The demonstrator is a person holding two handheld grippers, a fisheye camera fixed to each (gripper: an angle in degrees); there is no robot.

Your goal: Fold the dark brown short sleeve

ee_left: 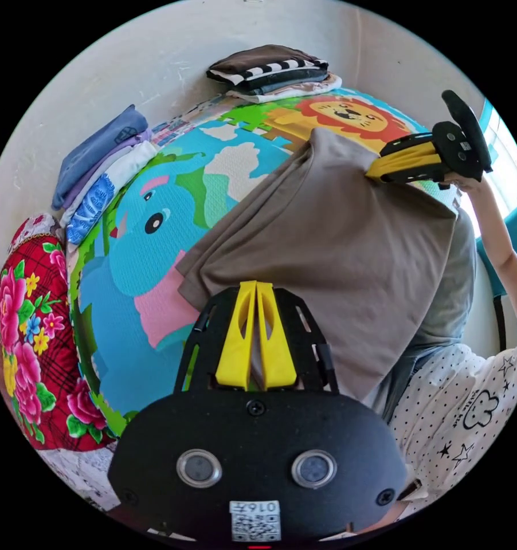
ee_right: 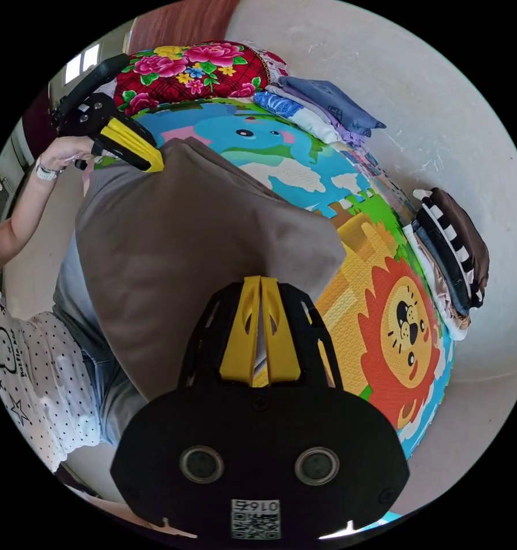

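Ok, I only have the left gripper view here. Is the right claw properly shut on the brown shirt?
Observer: Yes. In the right gripper view, the right claw has both jaws pressed together on an edge of the brown shirt.
Operator: And how does my left claw look from that side?
Observer: The left claw pinches the shirt's far corner and holds it up over the play mat.
Operator: What's on the mat next to the right claw?
Observer: The lion picture. Its whole face shows beside the shirt.
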